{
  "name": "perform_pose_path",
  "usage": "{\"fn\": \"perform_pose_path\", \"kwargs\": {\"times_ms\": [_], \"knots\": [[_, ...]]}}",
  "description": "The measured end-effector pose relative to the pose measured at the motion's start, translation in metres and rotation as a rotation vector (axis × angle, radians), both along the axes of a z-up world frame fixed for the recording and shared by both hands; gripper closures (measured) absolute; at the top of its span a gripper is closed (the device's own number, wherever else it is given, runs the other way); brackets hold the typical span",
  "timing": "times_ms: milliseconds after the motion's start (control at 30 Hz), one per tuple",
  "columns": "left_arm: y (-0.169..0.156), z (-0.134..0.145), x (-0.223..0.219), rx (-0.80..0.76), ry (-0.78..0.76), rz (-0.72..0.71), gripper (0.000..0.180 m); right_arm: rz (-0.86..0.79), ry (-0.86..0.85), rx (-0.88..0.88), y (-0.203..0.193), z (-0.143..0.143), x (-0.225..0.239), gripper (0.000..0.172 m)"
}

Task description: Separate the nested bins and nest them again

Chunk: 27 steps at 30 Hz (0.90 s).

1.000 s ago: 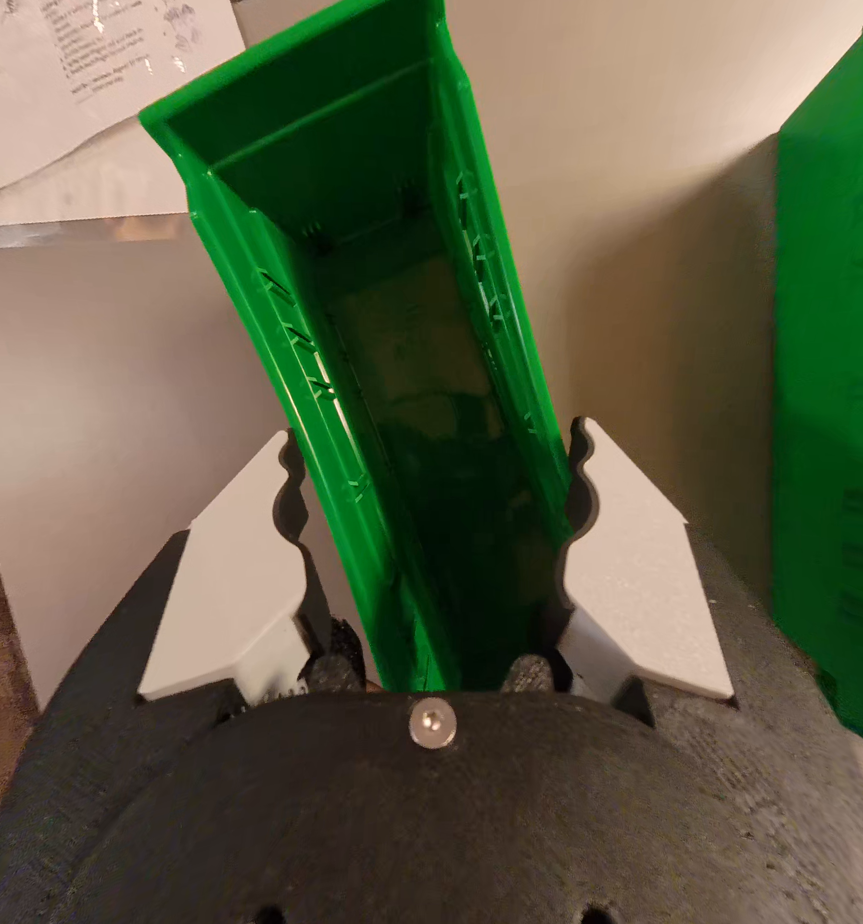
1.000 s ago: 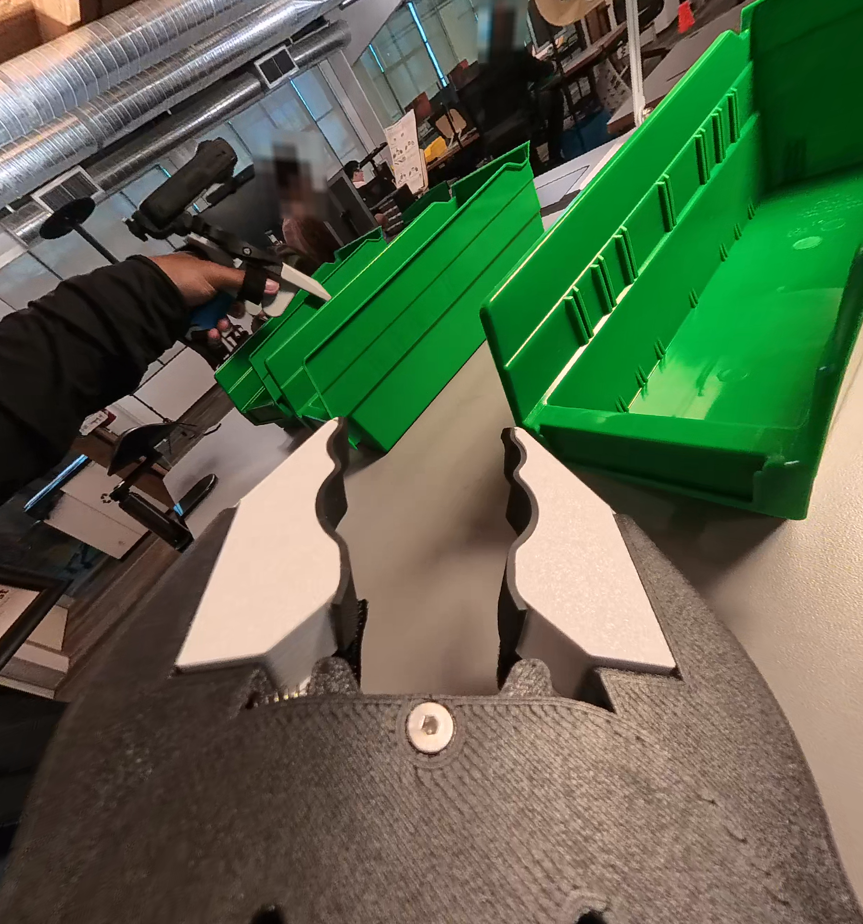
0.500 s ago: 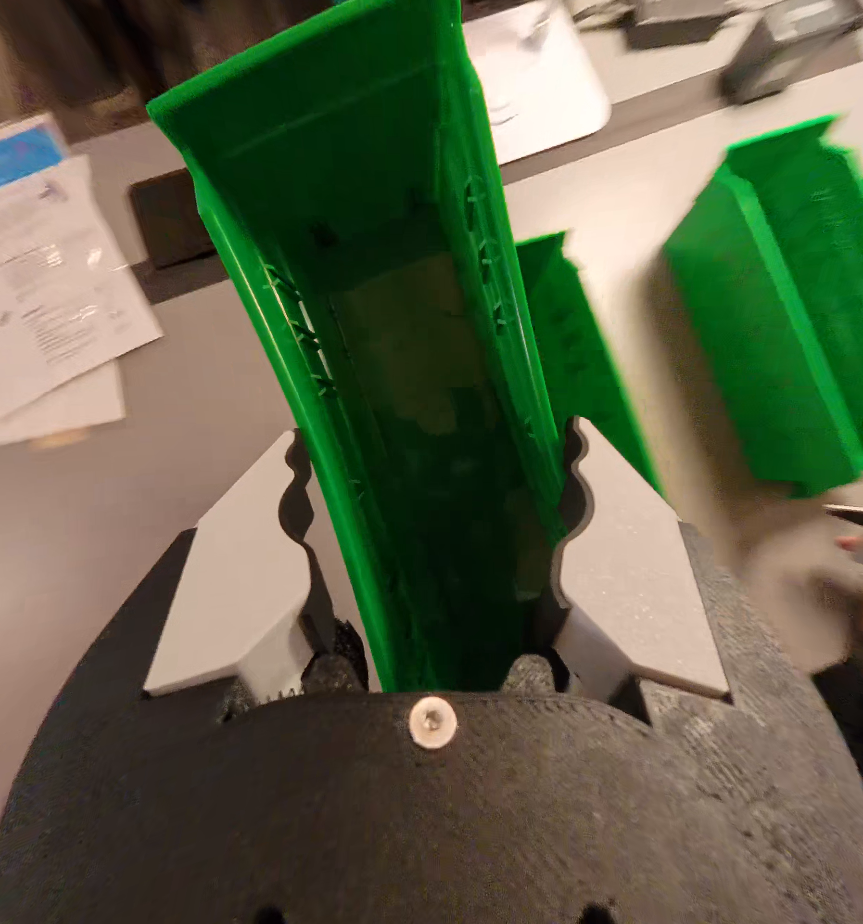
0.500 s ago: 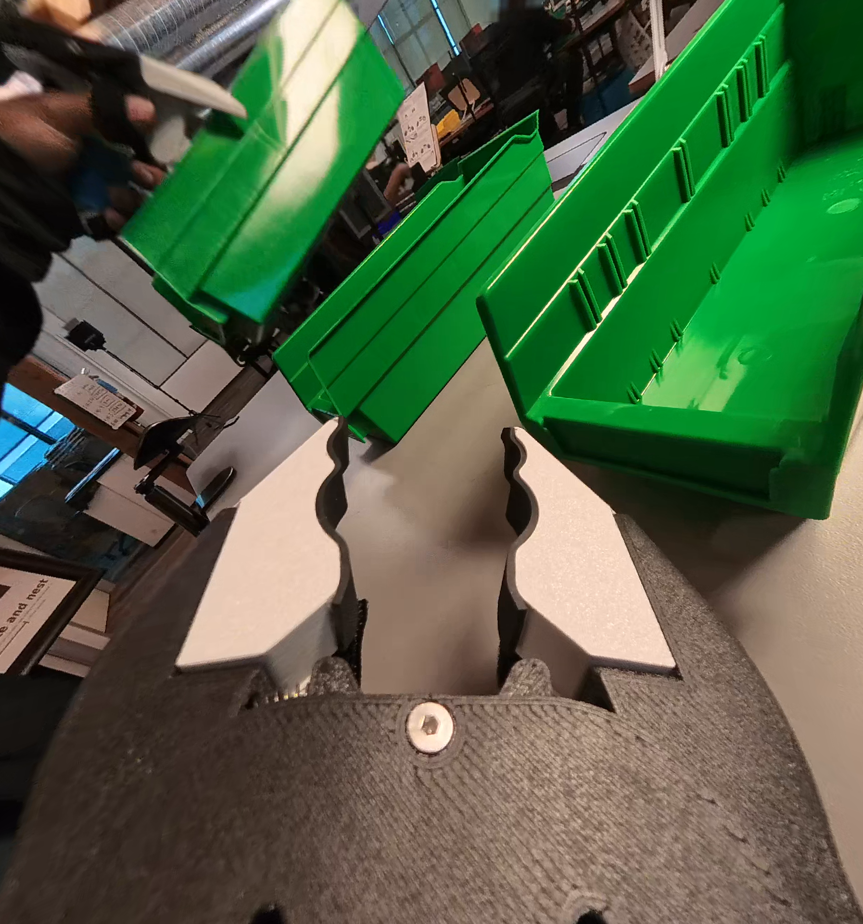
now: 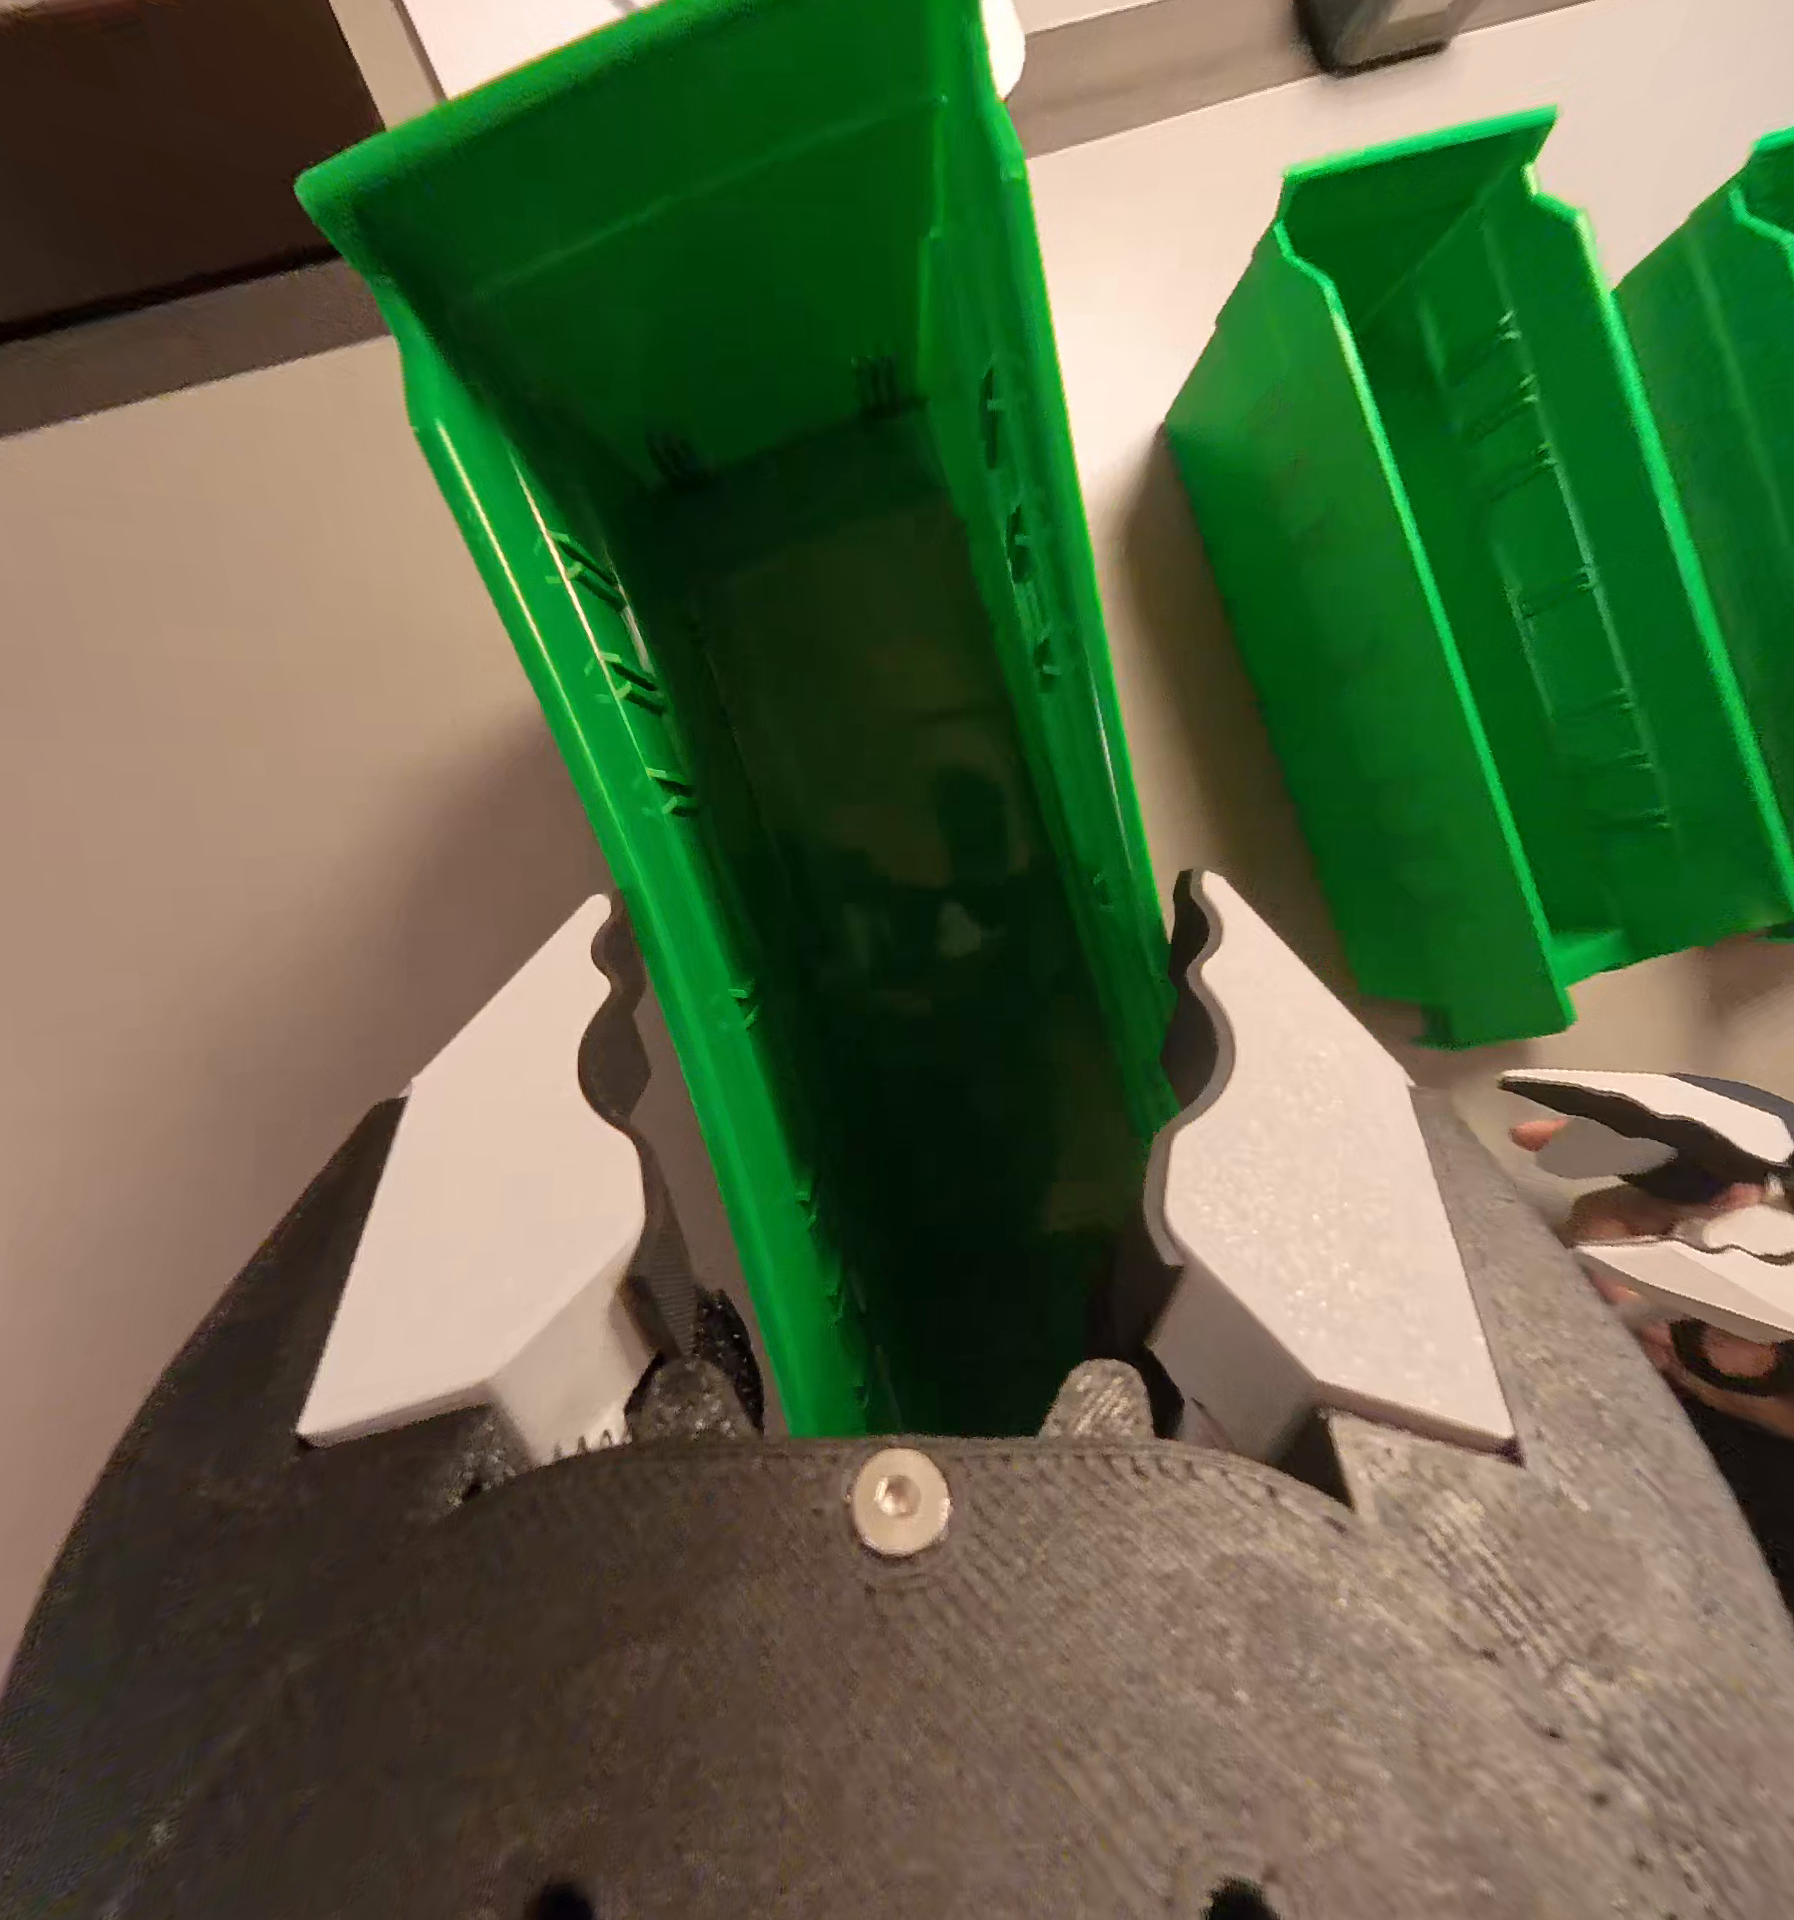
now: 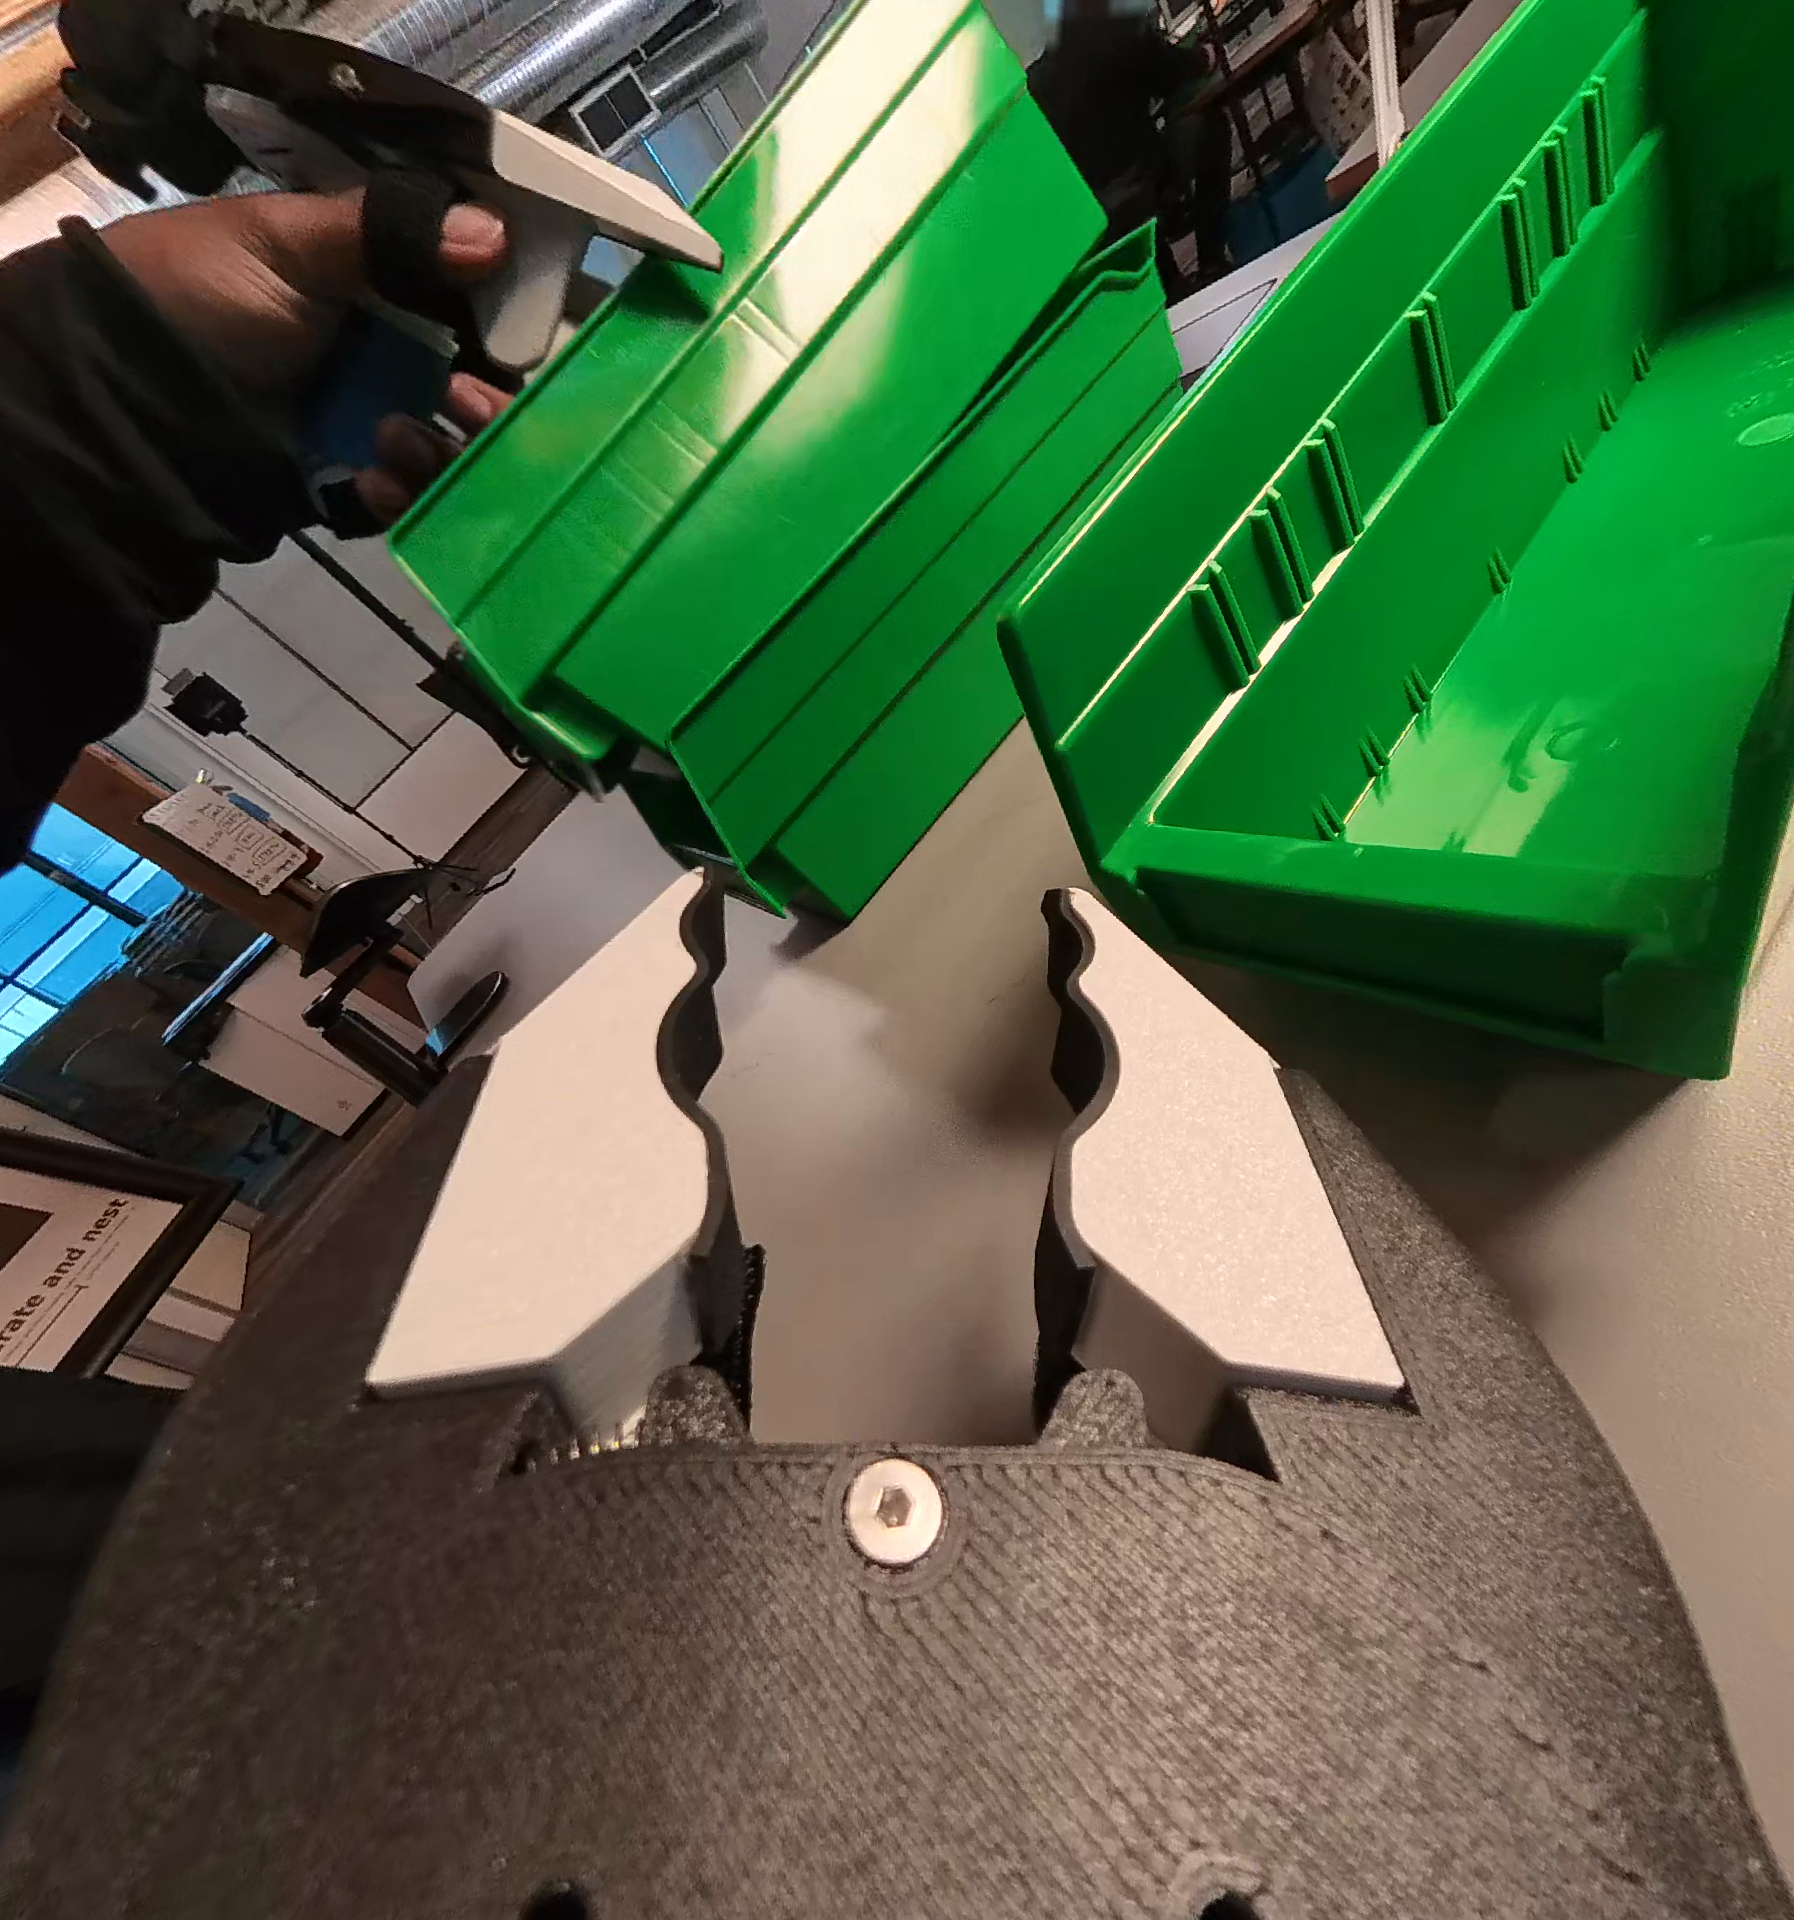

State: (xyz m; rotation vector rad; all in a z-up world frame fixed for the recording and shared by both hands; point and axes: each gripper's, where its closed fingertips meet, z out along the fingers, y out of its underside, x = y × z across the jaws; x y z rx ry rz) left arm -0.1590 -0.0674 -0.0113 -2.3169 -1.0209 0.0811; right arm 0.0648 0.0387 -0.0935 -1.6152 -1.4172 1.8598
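We carry one green bin (image 5: pixel 851 665) clamped in the left gripper (image 5: pixel 898 987) toward the table bin (image 5: pixel 1475 582) for re-nesting, the right gripper (image 6: pixel 882 935) gaping bare.

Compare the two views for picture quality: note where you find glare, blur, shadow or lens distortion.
Left wrist view: held green bin has a dark, shadowed interior; side bin slightly blurred. Right wrist view: glare on the open bin's floor, bowed wide-angle lines, lifted bin softly blurred.
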Motion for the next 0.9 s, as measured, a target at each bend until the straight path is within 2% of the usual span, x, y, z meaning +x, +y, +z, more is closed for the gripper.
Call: {"fn": "perform_pose_path", "kwargs": {"times_ms": [167, 333, 433, 633, 733, 800, 900], "knots": [[0.001, -0.001, -0.005, -0.034, 0.021, 0.005, 0.077, 0.000, -0.004, 0.000, 0.000, -0.001, 0.000, 0.108], [0.006, -0.030, -0.003, -0.092, 0.019, -0.002, 0.070, 0.000, -0.006, 0.004, 0.000, -0.001, 0.000, 0.108], [0.010, -0.038, -0.003, -0.111, 0.046, 0.009, 0.069, 0.001, -0.006, 0.004, -0.001, -0.001, 0.000, 0.108], [0.015, -0.007, -0.005, -0.080, 0.145, 0.003, 0.070, 0.001, -0.001, 0.003, -0.001, 0.000, 0.000, 0.108], [0.031, 0.011, 0.008, -0.045, 0.173, -0.043, 0.070, 0.003, -0.001, 0.003, -0.001, 0.000, 0.000, 0.108], [0.035, 0.013, 0.018, -0.086, 0.204, -0.099, 0.071, 0.003, 0.001, 0.002, -0.001, 0.000, 0.000, 0.108], [0.025, 0.000, 0.029, -0.166, 0.205, -0.141, 0.072, 0.010, -0.001, -0.003, -0.001, 0.000, 0.002, 0.108]]}}
